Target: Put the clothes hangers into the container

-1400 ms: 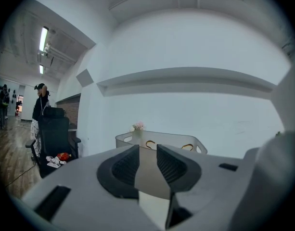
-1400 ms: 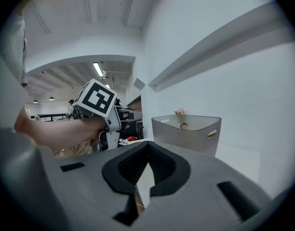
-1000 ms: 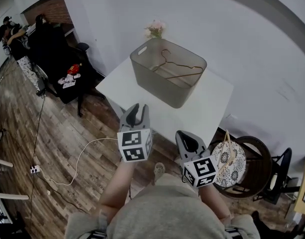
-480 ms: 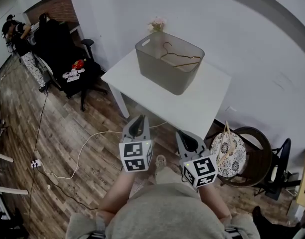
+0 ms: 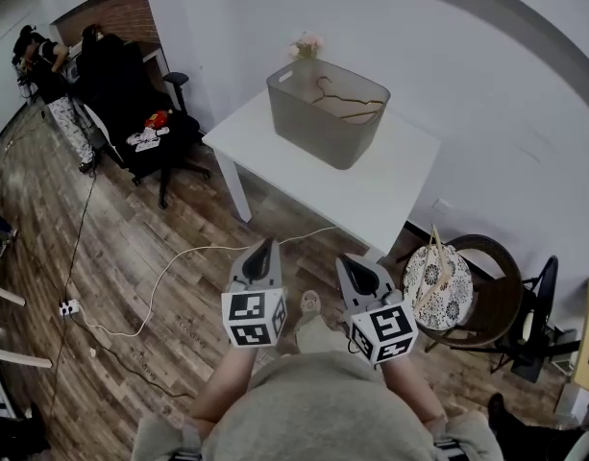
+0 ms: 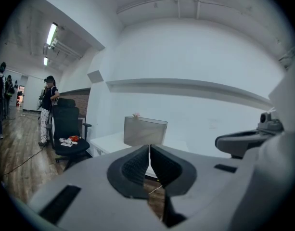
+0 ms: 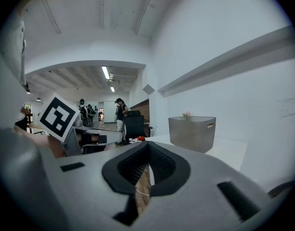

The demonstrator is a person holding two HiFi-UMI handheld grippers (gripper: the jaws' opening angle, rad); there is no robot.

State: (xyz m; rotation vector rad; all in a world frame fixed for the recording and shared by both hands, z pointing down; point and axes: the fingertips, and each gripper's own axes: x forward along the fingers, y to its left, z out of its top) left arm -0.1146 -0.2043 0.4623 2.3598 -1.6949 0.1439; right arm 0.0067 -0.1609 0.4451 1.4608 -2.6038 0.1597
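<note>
Now well back from the white table [image 5: 376, 200], the person holds both tools low over the wood floor, where a second ago they hung at the table's near edge. The left gripper [image 5: 265, 248] has its claw pressed together on nothing, and the right gripper [image 5: 352, 262] is likewise closed and empty; each gripper view shows only floor and cable [image 5: 169, 291] through the slit between the pads. The retreat, with no load in either claw, suggests the job is finished or nearly so: no hanger lies anywhere on the table outside the bin.

The clothes hangers [image 5: 344, 104] rest inside the grey translucent container [image 5: 325, 128], which stands at the table's far end, close to the wall, with a small bunch of pink flowers [image 5: 306, 46] just behind it. They read as thin copper-coloured wire, one hook curling up toward the rim; how many are stacked there cannot be counted from this range. A black office chair [image 5: 145, 133] sits left of the table, and a round chair with a patterned cushion [image 5: 438, 301] stands off its near right corner.
</note>
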